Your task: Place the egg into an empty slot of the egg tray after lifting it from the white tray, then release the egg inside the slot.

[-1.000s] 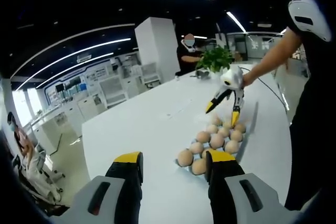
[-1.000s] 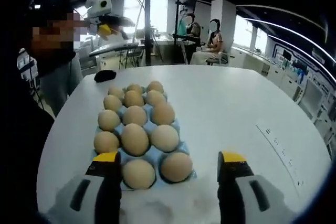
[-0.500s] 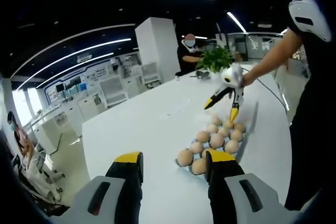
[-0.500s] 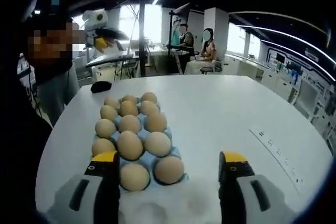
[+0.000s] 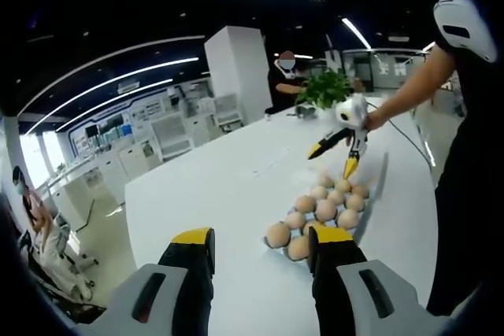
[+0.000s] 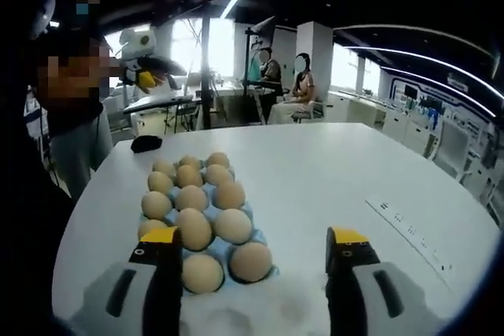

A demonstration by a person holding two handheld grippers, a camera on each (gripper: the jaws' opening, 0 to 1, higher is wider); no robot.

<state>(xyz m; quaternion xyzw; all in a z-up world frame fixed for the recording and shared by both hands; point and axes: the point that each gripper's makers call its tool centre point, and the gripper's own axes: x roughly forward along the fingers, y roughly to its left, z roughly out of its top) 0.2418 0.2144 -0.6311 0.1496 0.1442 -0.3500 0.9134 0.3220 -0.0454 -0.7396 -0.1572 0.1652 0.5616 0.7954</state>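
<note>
In the right gripper view, the right tongs (image 6: 252, 253) rise with yellow-tipped black jaws spread wide apart and nothing between them, hanging above the near edge of the broad white desk (image 6: 331, 179). Just beyond the left jaw sits the pale blue moulded egg tray (image 6: 223, 251), its slots filled with brown eggs (image 6: 194, 227) in three rows running away from the camera; the nearest two eggs lie beside that jaw's tip without touching it. Past the tray's far end a small black object (image 6: 146, 143) rests near the desk's far left edge. Toward the right edge a strip of small dark markings (image 6: 409, 226) lies on the desk. Beyond the desk, seated people (image 6: 293, 92) are at another table.

In the left gripper view, the left tongs (image 5: 260, 243) likewise stand open and empty, held over the desk's near corner. The same tray of brown eggs shows just past the right jaw, close to the desk's right edge. Above its far end the right tongs hang in the air with jaws parted, held by a person's outstretched arm (image 5: 405, 88). A green leafy potted plant (image 5: 323, 88) stands at the desk's far end.
</note>
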